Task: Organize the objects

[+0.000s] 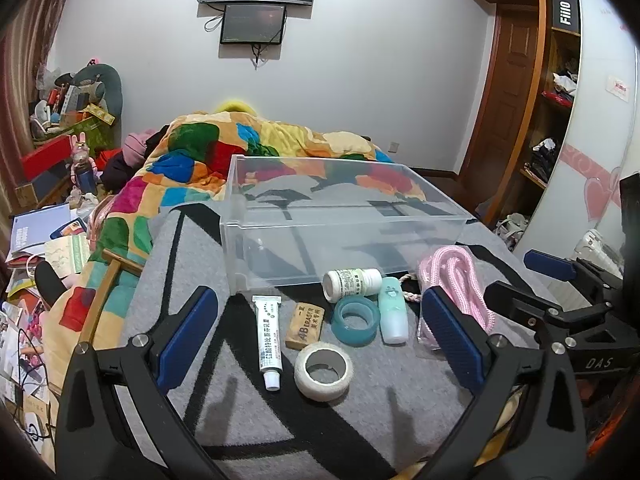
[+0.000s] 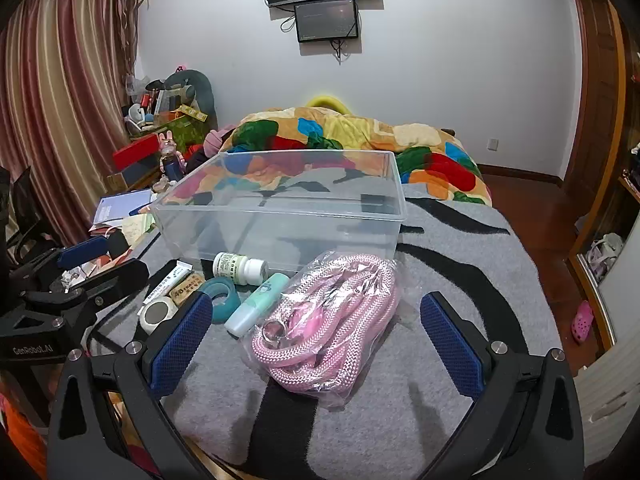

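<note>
A clear plastic bin [image 1: 424, 226] [image 2: 280, 216] stands empty on the grey bed cover. In front of it lie a white ointment tube [image 1: 269, 340], a brown eraser [image 1: 305, 326], a white tape roll [image 1: 323, 370], a teal tape roll [image 1: 355, 320], a white pill bottle [image 1: 352, 283] [image 2: 240, 268], a pale green bottle [image 1: 393, 310] [image 2: 258, 304] and a bagged pink rope [image 2: 328, 324] [image 1: 456, 280]. My left gripper [image 1: 320, 340] is open above the small items. My right gripper [image 2: 316, 340] is open around the rope bag, above it.
A multicoloured quilt [image 1: 208, 160] is bunched behind the bin. Cluttered papers and boxes [image 1: 36, 240] lie off the bed's left side. A wooden wardrobe [image 1: 520, 100] stands at the right. The right gripper's body [image 1: 580, 320] shows beside the left one.
</note>
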Demonstrator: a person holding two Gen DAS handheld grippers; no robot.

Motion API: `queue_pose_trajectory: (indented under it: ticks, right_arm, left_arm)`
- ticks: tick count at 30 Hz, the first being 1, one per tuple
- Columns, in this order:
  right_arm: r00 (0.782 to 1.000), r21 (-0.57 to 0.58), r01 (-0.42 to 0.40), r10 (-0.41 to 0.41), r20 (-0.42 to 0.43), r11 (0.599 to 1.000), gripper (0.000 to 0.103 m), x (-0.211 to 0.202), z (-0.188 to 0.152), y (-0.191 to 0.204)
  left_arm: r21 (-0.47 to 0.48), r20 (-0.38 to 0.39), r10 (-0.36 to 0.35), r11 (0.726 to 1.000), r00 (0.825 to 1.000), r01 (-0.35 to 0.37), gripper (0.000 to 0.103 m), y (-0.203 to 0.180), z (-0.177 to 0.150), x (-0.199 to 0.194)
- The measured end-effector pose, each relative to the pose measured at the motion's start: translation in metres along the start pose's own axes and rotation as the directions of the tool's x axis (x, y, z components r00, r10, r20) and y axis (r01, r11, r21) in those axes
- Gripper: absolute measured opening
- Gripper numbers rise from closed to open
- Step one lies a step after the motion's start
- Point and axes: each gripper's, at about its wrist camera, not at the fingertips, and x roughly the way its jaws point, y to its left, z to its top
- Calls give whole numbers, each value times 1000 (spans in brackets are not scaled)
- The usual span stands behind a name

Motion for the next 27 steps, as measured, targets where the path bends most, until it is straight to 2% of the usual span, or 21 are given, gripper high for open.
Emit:
queue_pose_trajectory:
  ticks: [27]
  right_arm:
    - [1000,10,-20,20,-7,1000,103,0,0,1]
  left_arm:
    - [13,-1,-9,1000,1000,9,103,-6,-1,-2]
